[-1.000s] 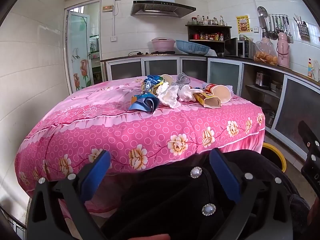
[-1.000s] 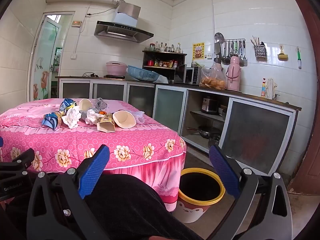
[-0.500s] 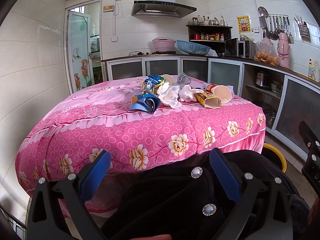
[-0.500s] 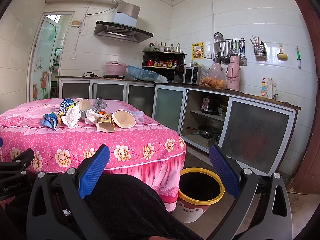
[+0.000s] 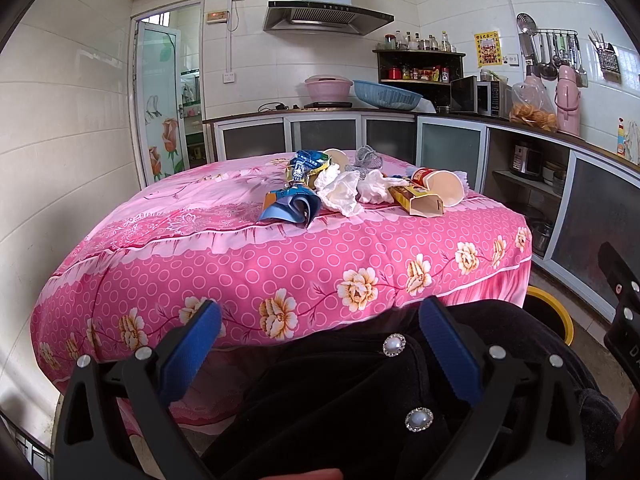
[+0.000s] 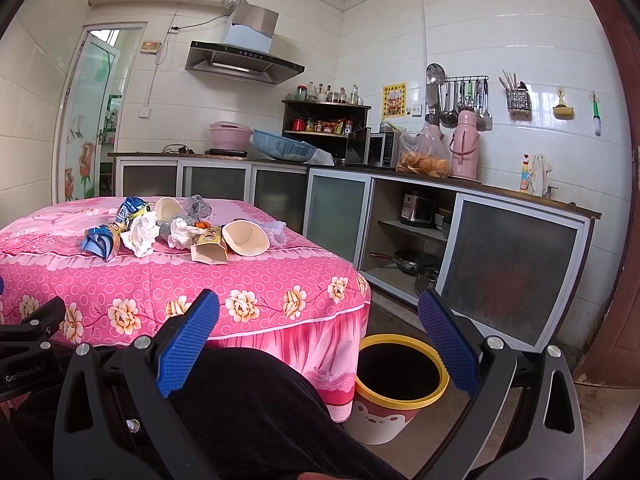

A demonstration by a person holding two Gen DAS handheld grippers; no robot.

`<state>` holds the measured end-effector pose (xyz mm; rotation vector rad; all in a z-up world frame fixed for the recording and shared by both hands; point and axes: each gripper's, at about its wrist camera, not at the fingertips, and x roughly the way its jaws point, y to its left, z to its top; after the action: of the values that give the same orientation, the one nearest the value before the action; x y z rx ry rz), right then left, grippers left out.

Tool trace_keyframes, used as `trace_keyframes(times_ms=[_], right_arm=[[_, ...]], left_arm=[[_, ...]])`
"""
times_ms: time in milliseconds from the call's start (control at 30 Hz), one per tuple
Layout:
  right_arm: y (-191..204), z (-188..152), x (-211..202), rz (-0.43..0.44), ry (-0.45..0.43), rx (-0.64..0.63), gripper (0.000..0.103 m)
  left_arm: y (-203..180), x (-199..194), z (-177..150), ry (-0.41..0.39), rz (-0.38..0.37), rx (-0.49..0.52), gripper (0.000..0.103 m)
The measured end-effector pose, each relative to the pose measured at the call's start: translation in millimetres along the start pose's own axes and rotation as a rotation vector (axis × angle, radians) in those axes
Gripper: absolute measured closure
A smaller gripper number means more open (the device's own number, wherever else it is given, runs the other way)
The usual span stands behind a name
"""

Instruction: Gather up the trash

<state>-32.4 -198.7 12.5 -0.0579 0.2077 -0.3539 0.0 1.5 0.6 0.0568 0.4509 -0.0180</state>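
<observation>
A pile of trash lies on the pink flowered table (image 5: 248, 264): a blue wrapper (image 5: 290, 210), crumpled white tissues (image 5: 340, 192), a yellow carton (image 5: 418, 200), a paper cup (image 5: 442, 186) on its side and a snack bag (image 5: 306, 164). The same pile shows in the right wrist view, with the wrapper (image 6: 98, 242), tissues (image 6: 142, 234), carton (image 6: 210, 248) and cup (image 6: 246, 238). A yellow-rimmed bin (image 6: 400, 384) stands on the floor at the table's right corner. My left gripper (image 5: 320, 344) and right gripper (image 6: 318, 340) are both open, empty, held low over a dark lap, well short of the table.
Kitchen counters with cabinets (image 6: 340, 216) run along the back and right walls. A brown door (image 6: 616, 200) stands at the far right. A glass door (image 5: 168, 92) is at the back left. The floor between bin and cabinets is bare concrete.
Both views have crept very slightly forward; the trash and bin have not moved and both grippers stay open.
</observation>
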Motion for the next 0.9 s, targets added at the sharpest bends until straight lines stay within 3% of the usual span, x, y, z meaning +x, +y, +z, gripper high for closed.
trace_keyframes(times_ms=[900], right_arm=[[-0.9,0.6,-1.4,-0.001,0.000,0.000,0.008]], left_arm=[[5.7,5.5,-3.4,0.000,0.000,0.000,0.007]])
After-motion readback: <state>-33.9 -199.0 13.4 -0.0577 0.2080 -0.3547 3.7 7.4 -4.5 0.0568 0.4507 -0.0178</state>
